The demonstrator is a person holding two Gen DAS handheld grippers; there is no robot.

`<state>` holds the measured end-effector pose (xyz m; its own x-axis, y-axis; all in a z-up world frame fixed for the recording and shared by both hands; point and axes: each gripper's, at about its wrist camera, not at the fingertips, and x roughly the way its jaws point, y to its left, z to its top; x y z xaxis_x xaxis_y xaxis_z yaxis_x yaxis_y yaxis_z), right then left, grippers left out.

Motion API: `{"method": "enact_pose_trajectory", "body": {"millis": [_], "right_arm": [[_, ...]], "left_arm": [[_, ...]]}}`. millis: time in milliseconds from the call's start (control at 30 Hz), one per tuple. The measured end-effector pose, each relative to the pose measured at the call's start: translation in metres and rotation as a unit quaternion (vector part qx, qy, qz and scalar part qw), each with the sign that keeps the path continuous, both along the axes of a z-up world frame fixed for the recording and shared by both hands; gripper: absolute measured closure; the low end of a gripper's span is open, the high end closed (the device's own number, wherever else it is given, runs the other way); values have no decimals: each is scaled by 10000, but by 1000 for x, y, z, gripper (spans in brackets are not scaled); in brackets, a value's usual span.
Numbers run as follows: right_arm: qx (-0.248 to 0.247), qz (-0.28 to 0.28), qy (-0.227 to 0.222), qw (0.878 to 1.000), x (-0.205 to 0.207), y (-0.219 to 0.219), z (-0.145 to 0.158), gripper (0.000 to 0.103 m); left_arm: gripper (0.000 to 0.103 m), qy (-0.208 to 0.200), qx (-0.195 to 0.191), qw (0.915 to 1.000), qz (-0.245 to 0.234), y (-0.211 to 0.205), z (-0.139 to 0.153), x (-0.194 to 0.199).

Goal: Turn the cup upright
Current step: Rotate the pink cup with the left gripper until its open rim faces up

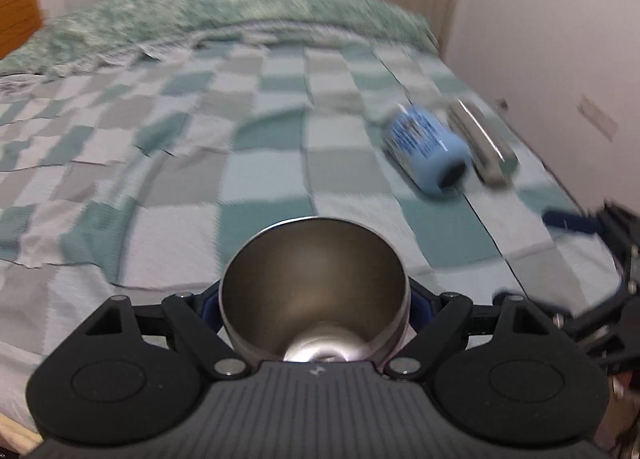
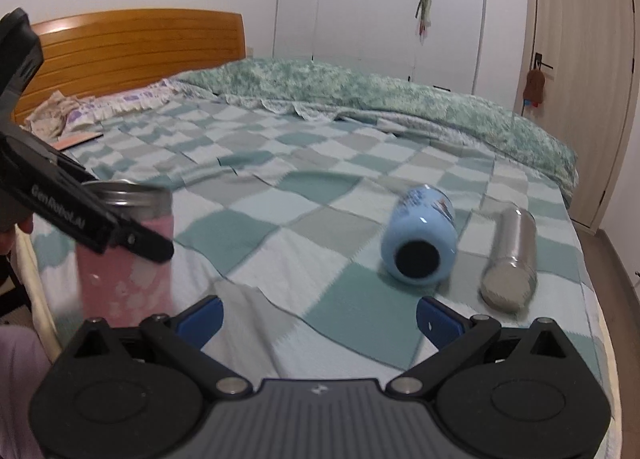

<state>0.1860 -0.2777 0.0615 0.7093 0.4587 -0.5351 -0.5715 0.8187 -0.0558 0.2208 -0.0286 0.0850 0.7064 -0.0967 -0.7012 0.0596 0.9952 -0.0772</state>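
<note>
L gripper [image 1: 314, 315] clamps pink cup [image 2: 124, 255] upright nr bed edge; R gripper [image 2: 320, 319] spread.

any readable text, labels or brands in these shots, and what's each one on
"GenRobot.AI": white lettering on the black arm of the left gripper holding the pink cup.
Blue cup: dark print on its side, too blurred to read.
Steel bottle: no text visible.

The pink cup [image 2: 126, 255] with a steel rim and interior stands upright, mouth up, above the bed's near edge.
</note>
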Motion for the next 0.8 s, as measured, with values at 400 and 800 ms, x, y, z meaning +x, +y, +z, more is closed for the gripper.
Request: {"method": "enact_pose_trajectory", "body": {"millis": [400,800], "right_arm": [[365,-163,-120,9991,25,66,-3,1],[298,-237,-134,9992,54,103,-17,1]], "left_arm": [[18,-1075,821,9881,726,66,1,30],[18,-985,948,9874,792,87,-40,78]]}}
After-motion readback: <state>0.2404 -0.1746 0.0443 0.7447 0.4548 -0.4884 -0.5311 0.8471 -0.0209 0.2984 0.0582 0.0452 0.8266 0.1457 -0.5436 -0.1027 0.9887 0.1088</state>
